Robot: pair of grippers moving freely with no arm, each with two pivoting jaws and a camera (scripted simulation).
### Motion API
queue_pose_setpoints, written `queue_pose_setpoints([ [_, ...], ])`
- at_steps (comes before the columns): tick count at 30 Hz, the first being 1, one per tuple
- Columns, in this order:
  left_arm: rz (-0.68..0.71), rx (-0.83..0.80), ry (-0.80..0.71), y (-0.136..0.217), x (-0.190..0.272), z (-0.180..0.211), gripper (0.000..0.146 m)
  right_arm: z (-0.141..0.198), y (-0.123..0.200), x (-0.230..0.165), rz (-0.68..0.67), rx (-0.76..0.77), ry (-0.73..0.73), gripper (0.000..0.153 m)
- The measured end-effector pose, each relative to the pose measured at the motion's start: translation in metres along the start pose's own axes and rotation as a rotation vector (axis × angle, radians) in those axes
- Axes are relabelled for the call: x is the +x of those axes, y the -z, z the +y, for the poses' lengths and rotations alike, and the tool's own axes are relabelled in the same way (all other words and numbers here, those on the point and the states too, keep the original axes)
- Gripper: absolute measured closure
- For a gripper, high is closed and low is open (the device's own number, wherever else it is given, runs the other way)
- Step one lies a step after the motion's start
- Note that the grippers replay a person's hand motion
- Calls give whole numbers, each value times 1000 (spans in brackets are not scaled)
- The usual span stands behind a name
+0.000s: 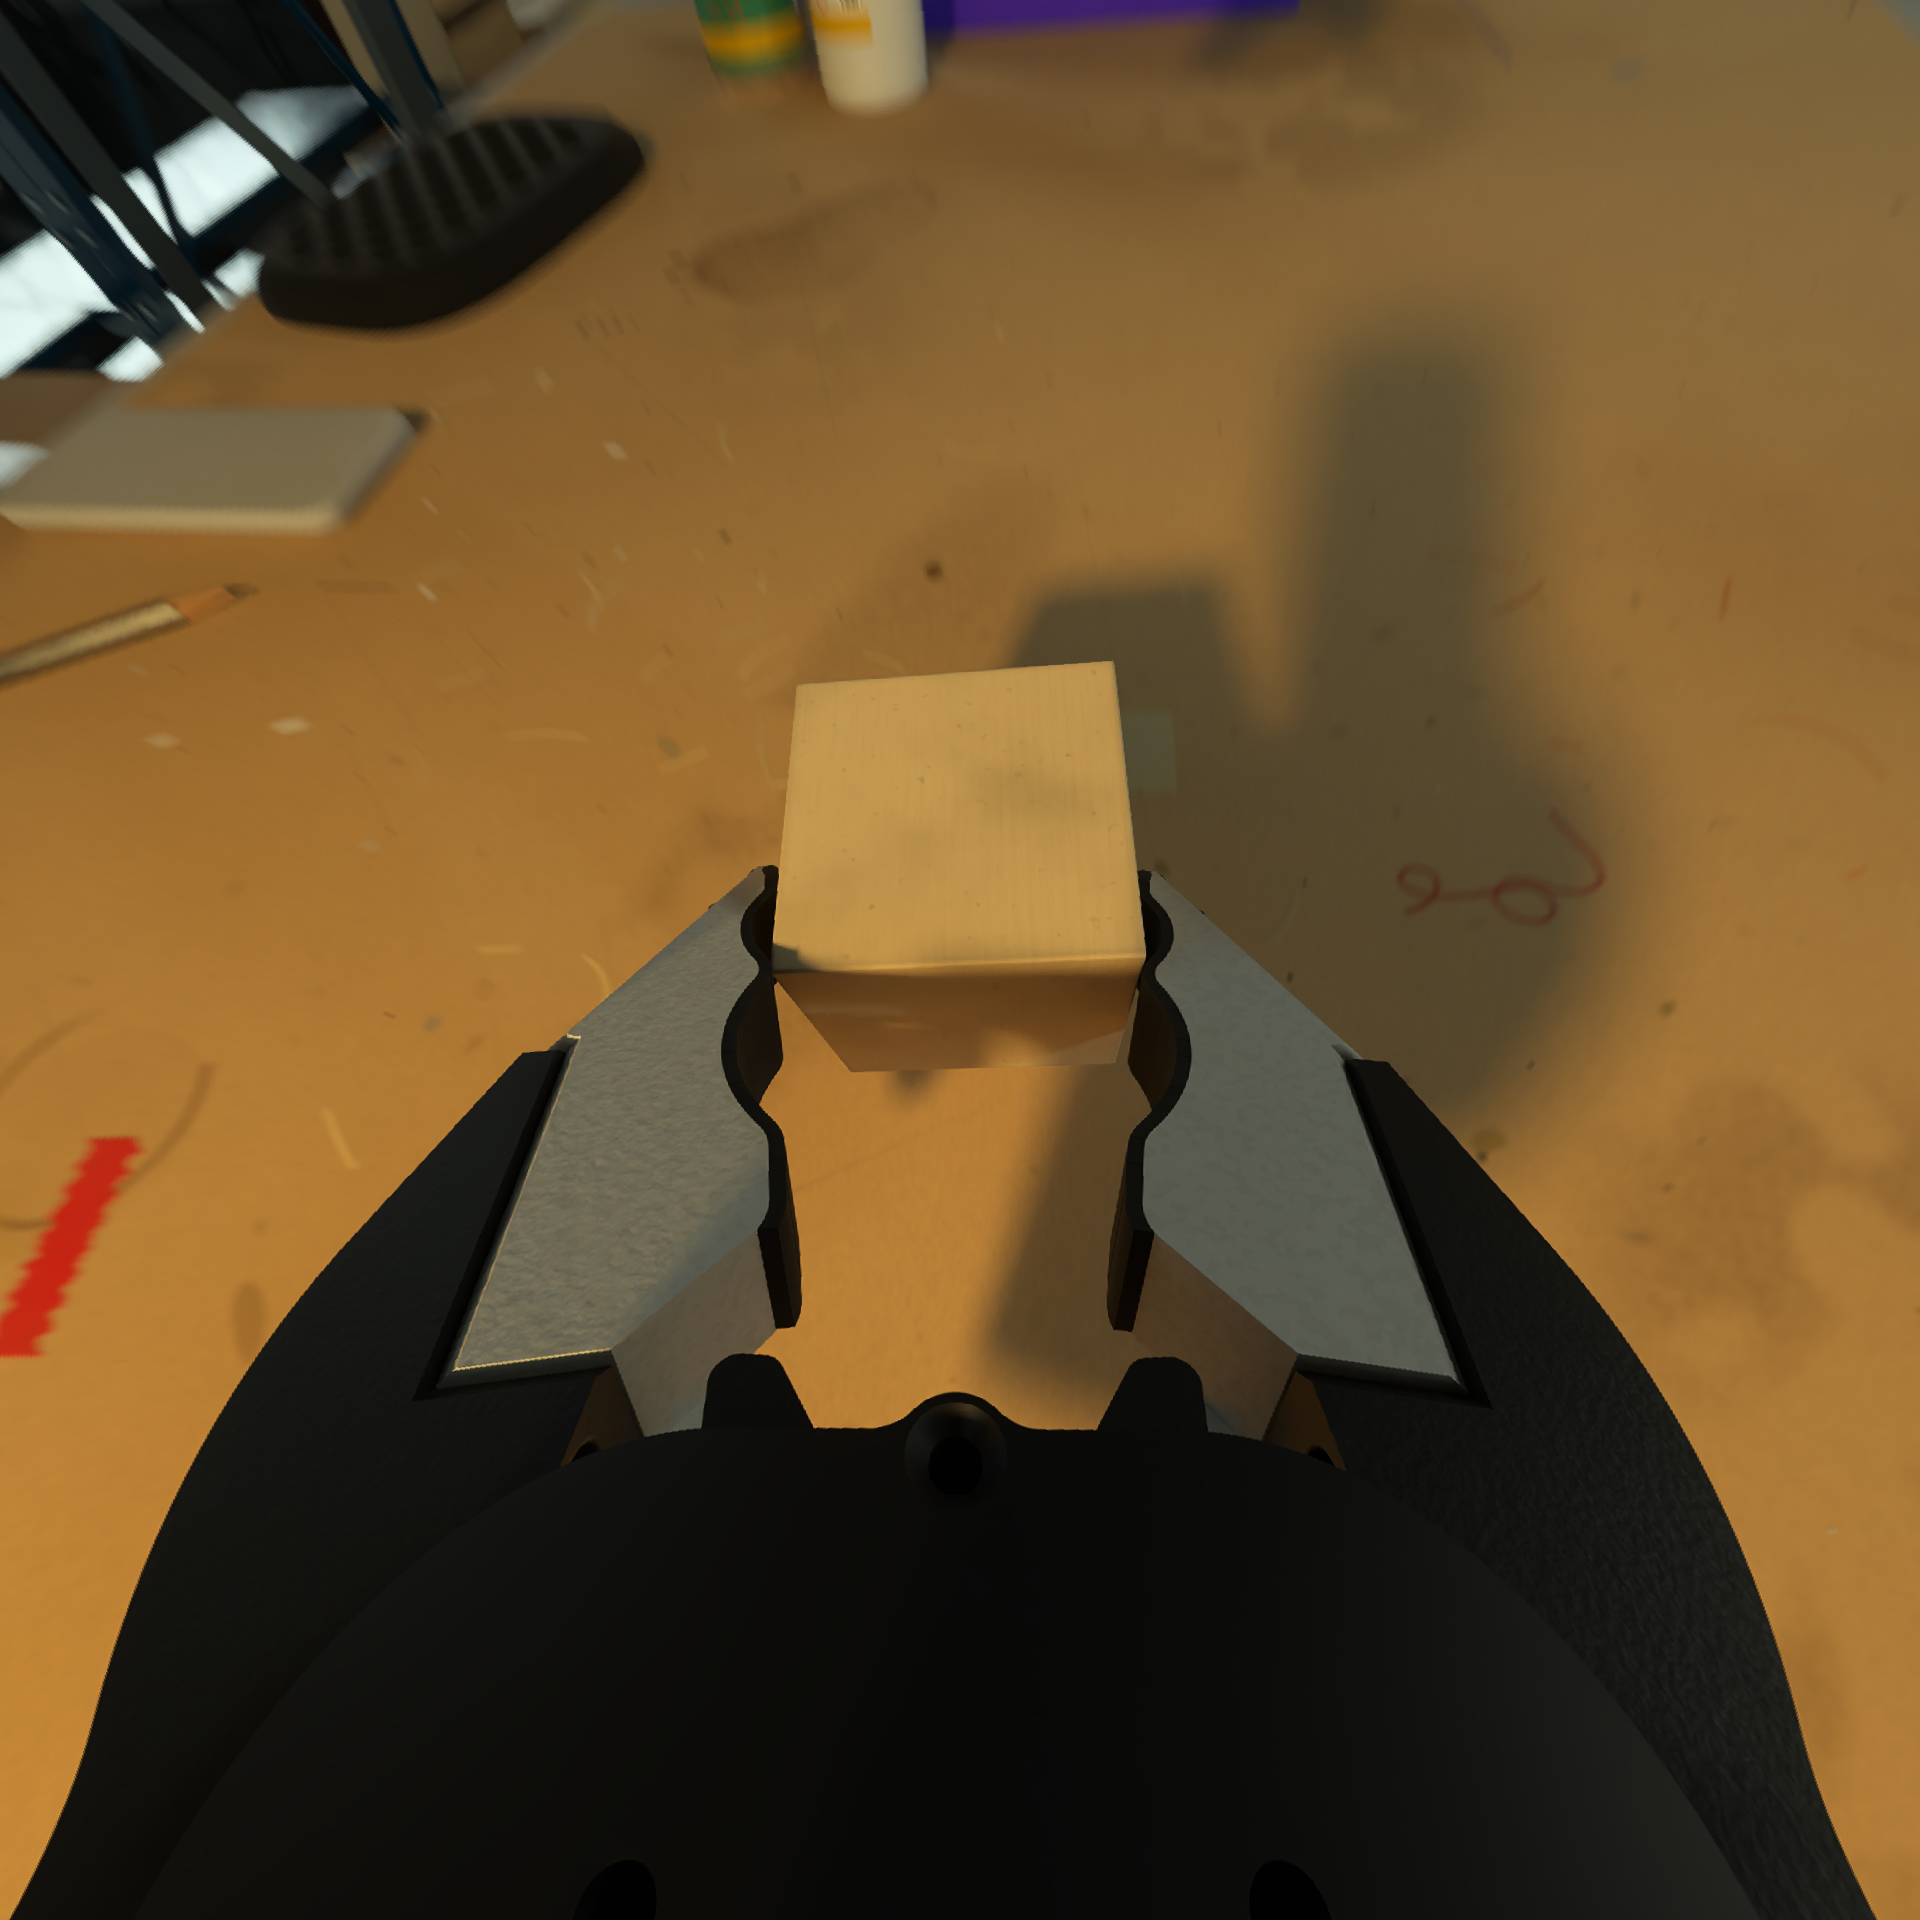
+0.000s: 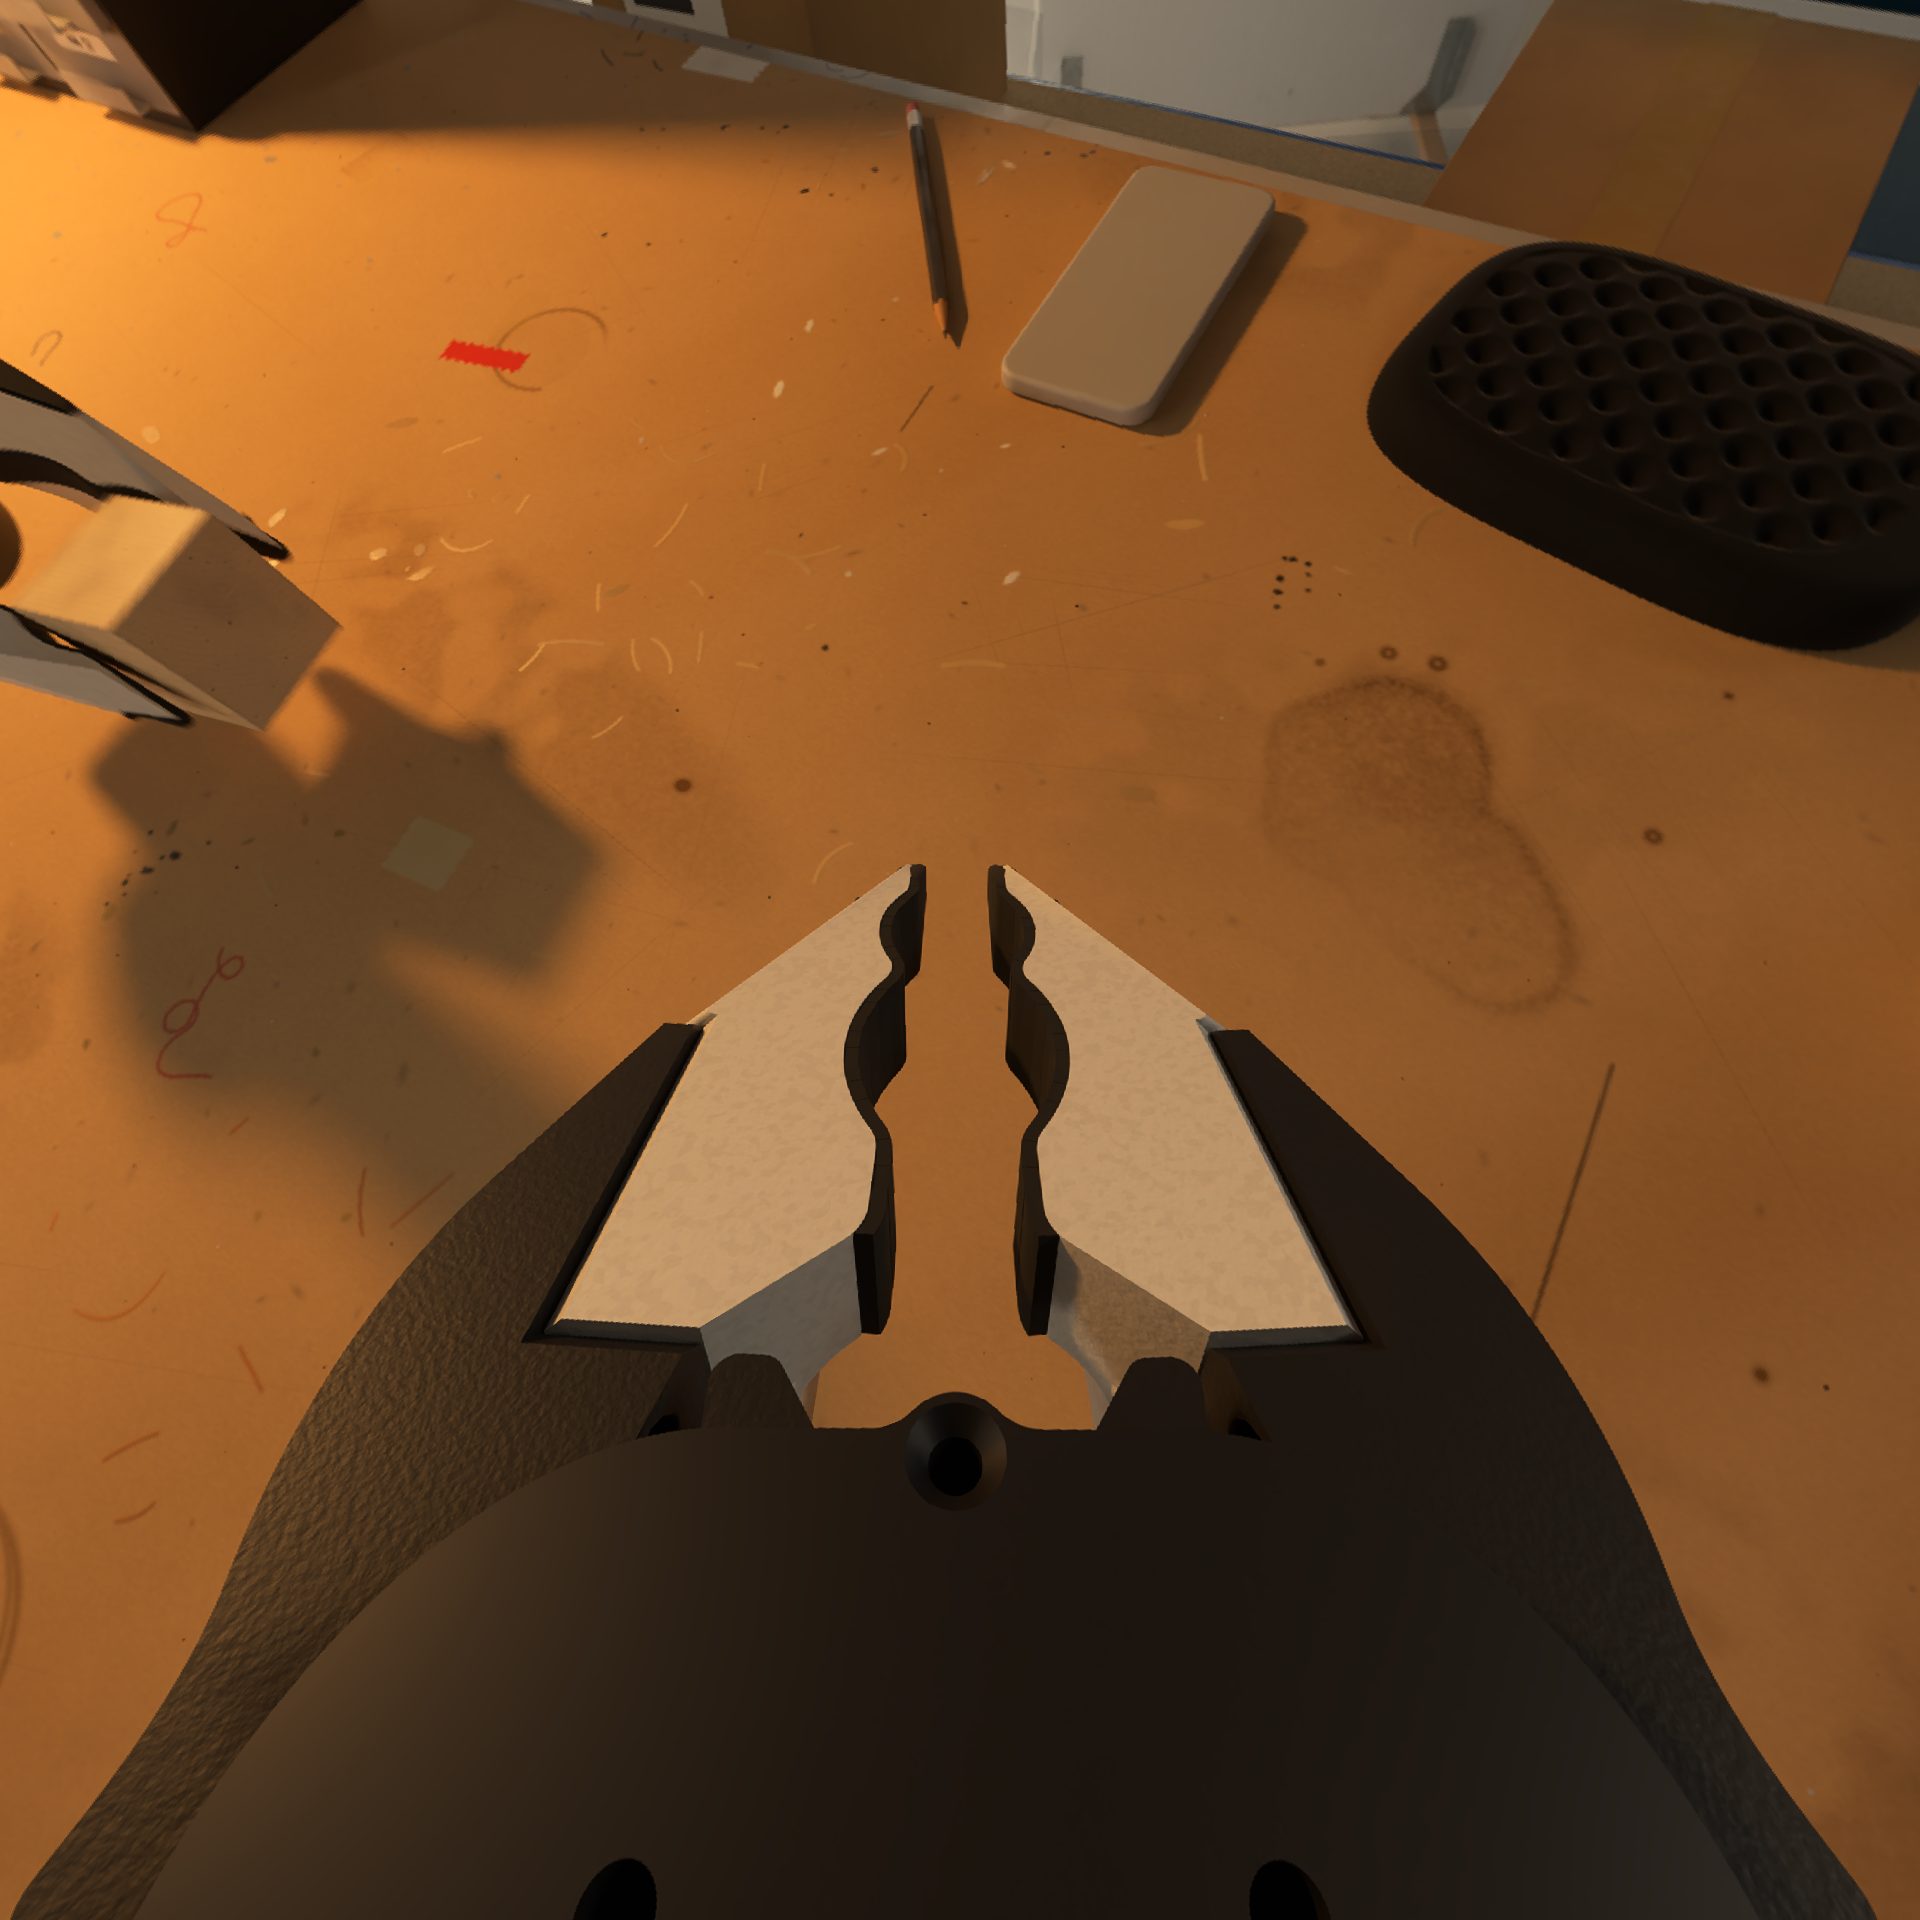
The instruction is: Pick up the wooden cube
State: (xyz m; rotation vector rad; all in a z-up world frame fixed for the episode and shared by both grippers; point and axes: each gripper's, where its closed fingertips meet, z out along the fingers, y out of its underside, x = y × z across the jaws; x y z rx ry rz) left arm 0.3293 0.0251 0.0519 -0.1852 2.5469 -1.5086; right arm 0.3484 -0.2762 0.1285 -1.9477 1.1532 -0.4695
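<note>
The wooden cube (image 1: 956, 821) is a light tan block. My left gripper (image 1: 956, 883) is shut on it, with the fingertips pressed against its two sides. The cube hangs above the orange-brown table (image 1: 1351, 260) and casts a shadow there. In the right wrist view the cube (image 2: 177, 613) shows at the far left, held in the left gripper (image 2: 223, 629) above the table. My right gripper (image 2: 956, 873) is empty. Its fingers are nearly together with only a narrow slit between them, and it hovers over the table (image 2: 1039, 675).
A black perforated pad (image 2: 1662, 436), a beige flat slab (image 2: 1138, 296) and a pencil (image 2: 935, 218) lie at the far side. A red tape strip (image 2: 485, 355) is stuck on the table. A white bottle (image 1: 868, 52) and a green one (image 1: 748, 36) stand at the table's far end. A black box (image 2: 187, 52) sits at the far left corner.
</note>
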Motion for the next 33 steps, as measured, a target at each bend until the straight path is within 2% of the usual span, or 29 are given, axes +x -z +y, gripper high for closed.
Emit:
queue_pose_setpoints([
  [4, -43, 129, 16, 17, -1, -42, 79, 4, 6, 7, 12, 17, -36, 141],
  [9, -30, 134, -17, 11, 10, -59, 79, 8, 16, 8, 81, 37, -111, 138],
  [12, -18, 76, -7, -2, 10, -59, 79, 16, 17, -1, 170, 85, -165, 123],
  [16, -32, 11, -26, -19, 13, -62, 79, 46, 14, -26, 339, 172, -137, 88],
  [21, 2, 5, 20, -34, 20, -63, 79, 82, -1, -53, 444, 90, -150, 79],
  [23, 1, 3, 45, -37, 20, -63, 79, 76, -13, -67, 405, 94, -122, 80],
  [25, 3, 9, 56, -36, 20, -65, 79, 63, -31, -90, 281, 112, -45, 86],
  [28, 9, 15, 63, -35, 22, -67, 79, 57, -58, -110, 202, 19, -19, 88],
  [30, 22, 21, 68, -36, 24, -66, 79, 55, -73, -114, 205, -11, -42, 86],
  [33, 24, -9, 66, -38, 24, -59, 79, 56, -89, -106, 309, -39, -59, 81],
])
